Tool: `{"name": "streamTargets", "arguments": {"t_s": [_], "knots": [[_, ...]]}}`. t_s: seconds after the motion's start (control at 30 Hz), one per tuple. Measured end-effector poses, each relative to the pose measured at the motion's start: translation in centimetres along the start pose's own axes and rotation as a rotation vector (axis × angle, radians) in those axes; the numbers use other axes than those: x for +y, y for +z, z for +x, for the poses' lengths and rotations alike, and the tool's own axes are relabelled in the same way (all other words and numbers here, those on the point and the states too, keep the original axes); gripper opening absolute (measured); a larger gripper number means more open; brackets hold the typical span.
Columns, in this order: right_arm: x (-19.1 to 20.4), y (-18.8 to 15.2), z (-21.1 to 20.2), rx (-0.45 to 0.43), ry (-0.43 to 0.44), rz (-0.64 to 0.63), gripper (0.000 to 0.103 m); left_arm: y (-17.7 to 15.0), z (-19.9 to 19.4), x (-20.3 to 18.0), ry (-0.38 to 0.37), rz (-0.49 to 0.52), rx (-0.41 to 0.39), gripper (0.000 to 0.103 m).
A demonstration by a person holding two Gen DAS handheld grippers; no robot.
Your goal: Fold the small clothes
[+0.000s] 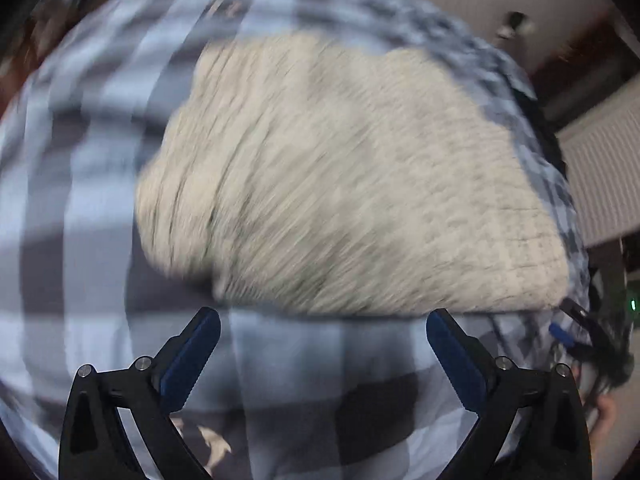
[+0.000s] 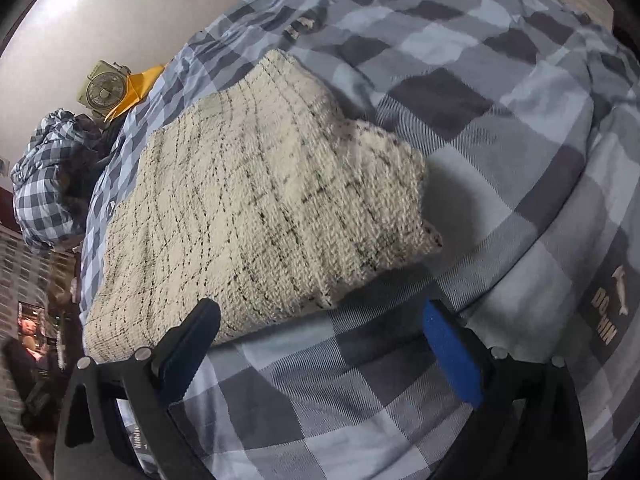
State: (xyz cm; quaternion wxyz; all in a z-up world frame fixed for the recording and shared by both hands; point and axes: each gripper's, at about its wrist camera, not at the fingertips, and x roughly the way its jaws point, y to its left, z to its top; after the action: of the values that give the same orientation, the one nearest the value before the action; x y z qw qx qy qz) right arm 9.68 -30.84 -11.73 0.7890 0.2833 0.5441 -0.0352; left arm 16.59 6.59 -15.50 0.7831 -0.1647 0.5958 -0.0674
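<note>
A cream knitted garment [image 1: 340, 184] with thin dark grid lines lies folded on a blue, grey and white checked bedcover [image 1: 72, 184]. The left wrist view is motion-blurred. My left gripper [image 1: 323, 334] is open and empty, just short of the garment's near edge. In the right wrist view the garment [image 2: 260, 200] lies as a thick folded block with a narrower part at its far right. My right gripper [image 2: 322, 330] is open and empty at the garment's near corner, its left finger [image 2: 192, 344] overlapping the knit's edge.
The checked bedcover [image 2: 500, 140] spreads wide to the right, with a dolphin print and lettering [image 2: 612, 300]. At far left are a checked shirt bundle [image 2: 44, 184], a round olive fan [image 2: 105, 90] and a yellow item [image 2: 140, 84] by a white wall.
</note>
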Motion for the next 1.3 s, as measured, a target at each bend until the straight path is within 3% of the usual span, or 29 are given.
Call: {"name": "streamTargets", "arguments": {"t_s": [0.1,0.27,0.33,0.47,0.57,0.63,0.73,0.83,0.93,1.0,1.07,1.13,1.2,1.3], "knots": [[-1.5,-0.1,0.8,0.068,0.076,0.085,0.099,-0.6,0.4,1.9,0.091,-0.044,0.022,0.103],[-2.4,0.0,1.3,0.105,0.106,0.142,0.099,-0.4,-1.2,1.7,0.065,-0.034,-0.054,0.103],[-1.9,0.0,0.8,0.084,0.084,0.11,0.099,-0.4,-1.3,0.7,0.137,0.035,-0.09,0.103],[-1.1,0.1,0.0,0.024,0.041,0.056,0.099,-0.9,-1.4,-3.1,0.398,0.298,-0.21,0.103],[0.6,-0.1,-1.1,-0.059,-0.013,-0.034,0.099,-1.5,-1.8,-4.3,0.472,0.398,-0.328,0.103],[2.1,-0.4,-1.9,-0.136,-0.077,-0.13,0.099,-1.5,-0.9,-4.2,0.459,0.426,-0.316,0.103],[3.7,-0.8,-2.0,-0.184,-0.141,-0.24,0.099,-1.0,1.4,-3.4,0.436,0.431,-0.218,0.103],[2.8,-0.7,-2.1,-0.173,-0.131,-0.205,0.099,-0.7,2.8,-2.0,0.411,0.369,-0.14,0.103],[0.8,0.1,-3.0,-0.205,-0.107,-0.105,0.099,-1.1,5.7,-0.4,0.359,0.32,0.039,0.103],[0.0,0.5,-3.4,-0.21,-0.105,-0.05,0.099,-1.4,4.7,0.0,0.318,0.308,-0.019,0.102],[-0.2,0.7,-3.2,-0.182,-0.132,-0.043,0.099,-1.2,3.2,0.2,0.26,0.254,-0.033,0.086],[-0.5,0.6,-3.0,-0.162,-0.112,-0.02,0.099,-0.9,0.7,1.0,0.136,0.118,-0.071,0.086],[-0.9,0.5,-2.6,-0.125,-0.028,0.003,0.099,-0.8,-0.7,2.2,0.051,-0.011,-0.087,0.087],[-0.7,0.5,-0.9,-0.049,0.018,0.022,0.099,-0.4,-0.2,3.8,0.007,-0.11,-0.03,0.087]]}}
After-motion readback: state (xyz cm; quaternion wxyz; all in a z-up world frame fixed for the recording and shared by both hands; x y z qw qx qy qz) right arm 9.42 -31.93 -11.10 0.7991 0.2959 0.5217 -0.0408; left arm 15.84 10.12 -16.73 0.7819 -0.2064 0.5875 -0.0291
